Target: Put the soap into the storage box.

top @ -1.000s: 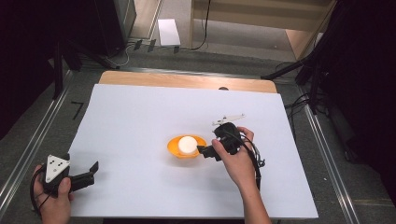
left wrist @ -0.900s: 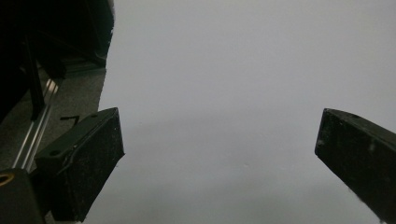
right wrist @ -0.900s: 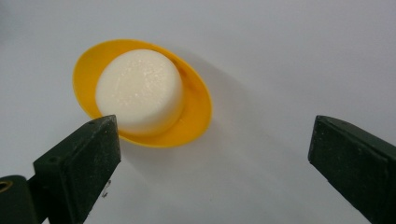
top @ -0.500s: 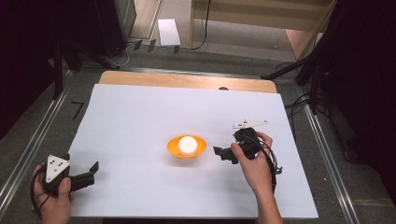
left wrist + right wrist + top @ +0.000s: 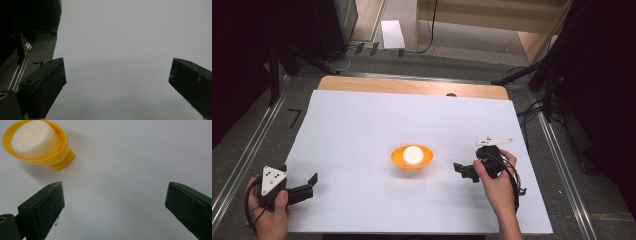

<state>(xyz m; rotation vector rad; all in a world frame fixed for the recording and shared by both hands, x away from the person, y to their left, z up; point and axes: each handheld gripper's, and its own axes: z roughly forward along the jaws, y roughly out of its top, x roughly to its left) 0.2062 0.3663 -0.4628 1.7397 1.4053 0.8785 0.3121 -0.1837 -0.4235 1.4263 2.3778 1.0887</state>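
**Both tongs wide, bowl alone at the middle**

Around my work the surface (image 5: pixel 362 125) is a plain white sheet over a wooden top, with bare white between my hands and the bowl. Beyond the far edge lie a grey floor, dark stands, some cables and a white sheet of paper (image 5: pixel 392 34). Nothing stands between my right tongs (image 5: pixel 460 170) and the orange bowl (image 5: pixel 412 156); the way across is open white.

The bowl sits near the middle of the surface, upright on a small round foot, and holds a white sponge-like round block (image 5: pixel 412 153) that rises above its rim. The block is pale and finely pitted on top.

My right tongs are to the right of the bowl, near it but apart, jaws spread wide with nothing between them. My left tongs (image 5: pixel 309 182) are low at the near left corner, well apart from the bowl, jaws equally wide and empty.

The right gripper view shows the bowl's foot and the block's rough face at upper left, which the high view leaves too small to read. The left gripper view looks across blank white to the table's metal edge rail (image 5: pixel 20 72).
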